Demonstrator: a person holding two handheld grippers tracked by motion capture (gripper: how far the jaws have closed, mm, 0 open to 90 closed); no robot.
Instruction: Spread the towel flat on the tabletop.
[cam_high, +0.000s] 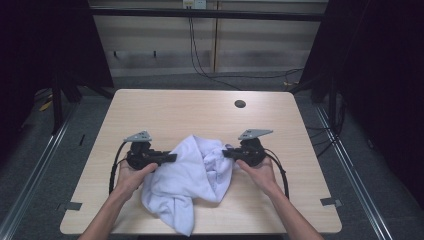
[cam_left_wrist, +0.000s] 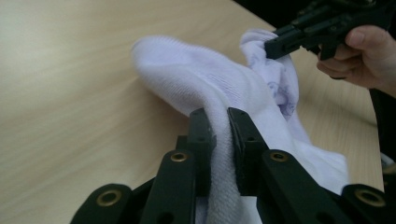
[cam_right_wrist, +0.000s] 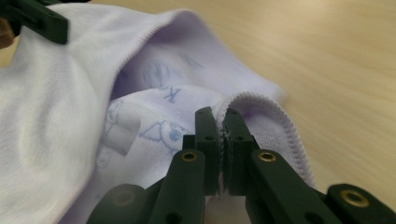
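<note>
White knitted fabric, a crumpled garment (cam_high: 192, 177) with a faint bluish print on its inner face, lay on the middle of the pale wooden bench (cam_high: 165, 107), its lower end reaching the near edge. The left gripper (cam_high: 171, 158), carried in the person's left hand (cam_high: 131, 177), met the garment at its left side; in the left gripper view its two black jaws stood clamped on a raised fold of the cloth (cam_left_wrist: 196, 79), the fabric pinched between them. The right gripper (cam_high: 227, 154), carried in the right hand (cam_high: 259, 172), met the garment at its upper right; in the right gripper view its jaws were pressed together on a stitched hem (cam_right_wrist: 266, 112), only the thin edge of cloth lying between them. Each gripper bore a grey three-cornered plate on top, and a black cable trailed from each toward the person. A dark round hole (cam_high: 240, 104) marked the far part of the bench, well apart from the garment.
</note>
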